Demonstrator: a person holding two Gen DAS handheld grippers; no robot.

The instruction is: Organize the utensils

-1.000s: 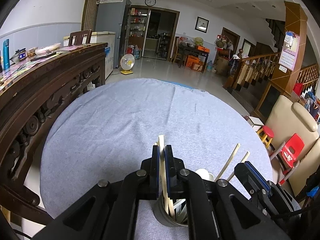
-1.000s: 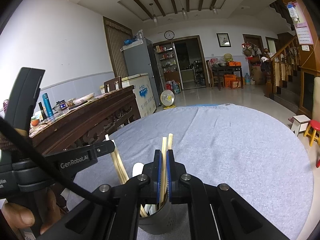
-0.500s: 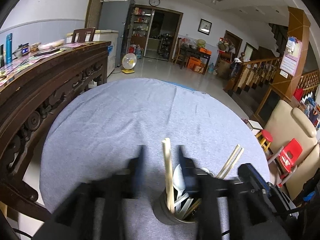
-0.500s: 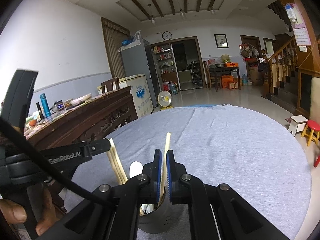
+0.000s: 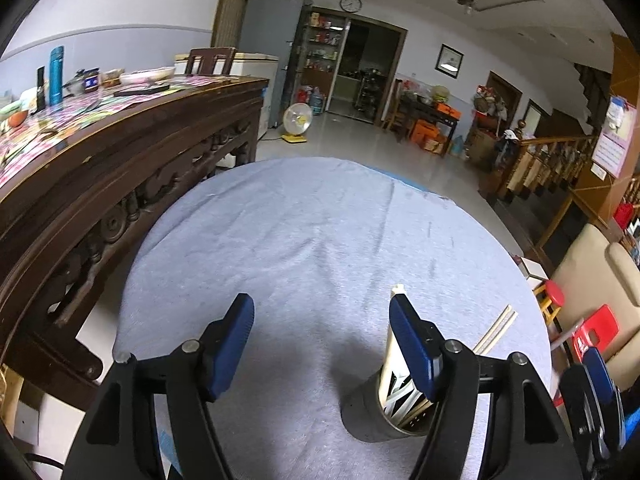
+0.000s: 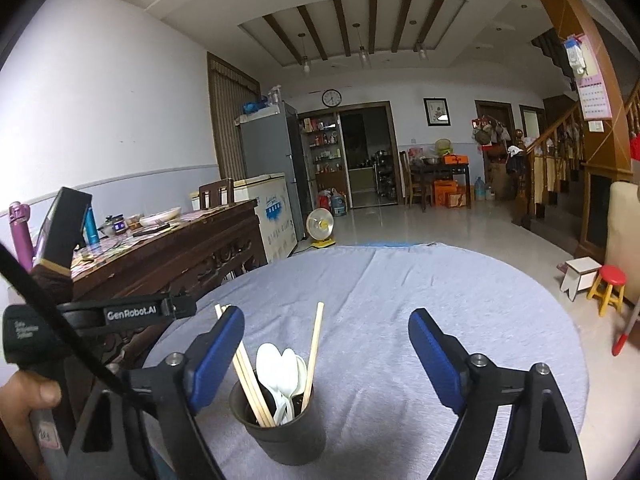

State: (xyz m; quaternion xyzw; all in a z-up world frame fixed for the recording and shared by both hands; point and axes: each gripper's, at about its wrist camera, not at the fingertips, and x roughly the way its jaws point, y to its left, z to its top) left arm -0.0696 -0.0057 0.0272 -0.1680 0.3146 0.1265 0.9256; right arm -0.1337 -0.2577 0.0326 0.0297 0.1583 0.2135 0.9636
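Grey cloth covers the round counter [image 6: 420, 304], with a carved dark wooden sideboard [image 5: 120, 168] close along its left and a tiled floor running back to a small fan [image 6: 320, 226] and an open doorway. Near the front edge of the counter stands the dark utensil cup [image 6: 280, 428], holding pale wooden chopsticks [image 6: 314, 356] and white plastic spoons [image 6: 278, 368]. In the right wrist view the lower parts of these are hidden inside the cup, and the left blue pad covers part of one pair of chopsticks. In the left wrist view the cup [image 5: 372, 412] is half covered by the right-hand pad, so only slivers of its contents show, with one chopstick tip [image 5: 398, 289] poking above the pad and two more tips [image 5: 504, 320] beyond it. Left tongs [image 5: 322, 316] are spread wide and hold nothing. Right tongs [image 6: 326, 330] are likewise spread wide and hold nothing, with the cup low between its arms, nearer its left one. At the left edge of the right wrist view, the other handset [image 6: 100, 316] and the hand [image 6: 28, 400] holding it are cut off by the frame.
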